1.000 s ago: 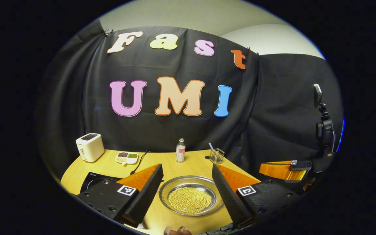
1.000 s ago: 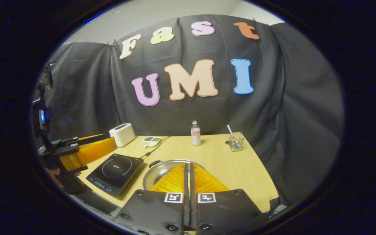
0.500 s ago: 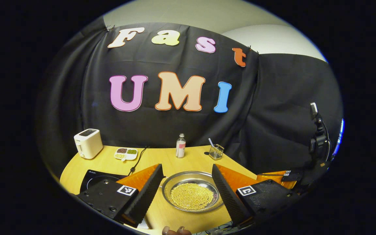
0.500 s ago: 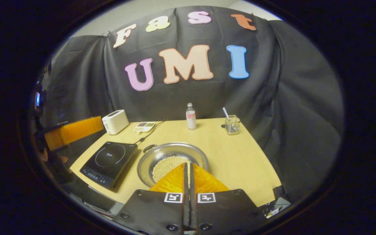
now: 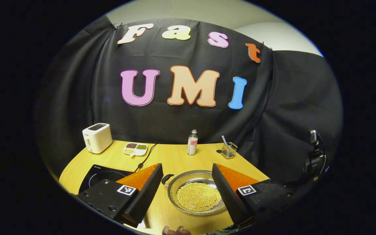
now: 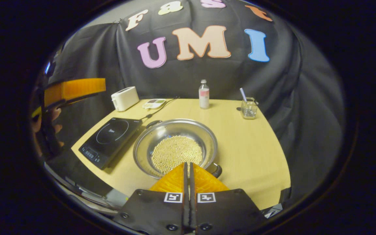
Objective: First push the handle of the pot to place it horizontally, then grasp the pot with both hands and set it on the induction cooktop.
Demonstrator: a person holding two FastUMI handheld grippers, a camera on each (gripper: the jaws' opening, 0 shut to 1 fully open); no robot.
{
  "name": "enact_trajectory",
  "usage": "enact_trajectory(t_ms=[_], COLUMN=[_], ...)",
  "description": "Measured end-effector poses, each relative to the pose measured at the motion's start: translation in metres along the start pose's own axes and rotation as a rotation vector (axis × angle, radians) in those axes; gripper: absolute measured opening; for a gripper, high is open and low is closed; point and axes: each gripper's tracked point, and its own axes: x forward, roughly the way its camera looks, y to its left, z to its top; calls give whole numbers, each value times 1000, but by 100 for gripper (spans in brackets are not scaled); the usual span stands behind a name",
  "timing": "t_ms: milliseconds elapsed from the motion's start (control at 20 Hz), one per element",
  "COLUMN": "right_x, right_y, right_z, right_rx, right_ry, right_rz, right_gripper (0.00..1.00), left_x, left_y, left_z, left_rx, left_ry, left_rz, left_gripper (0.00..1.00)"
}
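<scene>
pot (image 6: 175, 147) — rigid slick steel, loose beans inside, likely hefty | hold: both side handles | left gripper (image 5: 186, 192) wide open, empty | right gripper (image 6: 188, 173) closed, empty

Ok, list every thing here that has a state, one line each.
Left claw: open, above the table's near edge.
Right claw: shut, empty, by the pot's near rim.
Pot: uncovered, holds yellow beads, on the table beside the cooktop.
Induction cooktop: bare, cord attached.
Bottle: upright, capped.
Glass: upright, holds a straw.
Toaster: upright, slots empty.
Divided dish: filled.
</scene>
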Motion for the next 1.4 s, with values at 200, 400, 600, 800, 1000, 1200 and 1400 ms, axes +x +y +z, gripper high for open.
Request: enact_trajectory(t_ms=[200, 400, 600, 800, 1000, 1200, 1400], right_x=[14, 28, 37, 39, 45, 50, 57], right_y=[-5, -14, -15, -8, -12, -19, -27], right_z=[-27, -46, -58, -71, -80, -82, -82], right_rx=[-21, -40, -30, -42, -41, -41, -73], right_ry=[73, 118, 150, 181, 199, 207, 209], right_rz=[62, 93, 117, 151, 156, 166, 169], right_gripper=[2, 3, 3, 0, 0, 2, 2], left_x=[8, 11, 13, 16, 17, 20, 24], left_y=[1, 5, 5, 5, 7, 6, 5], left_z=[-2, -6, -11, -14, -15, -19, -15], left_rx=[2, 2, -12, -19, -17, -16, -15], left_ry=[7, 12, 27, 42, 45, 63, 55], left_rz=[51, 108, 139, 156, 176, 193, 208], left_gripper=[97, 97, 97, 97, 97, 97, 97])
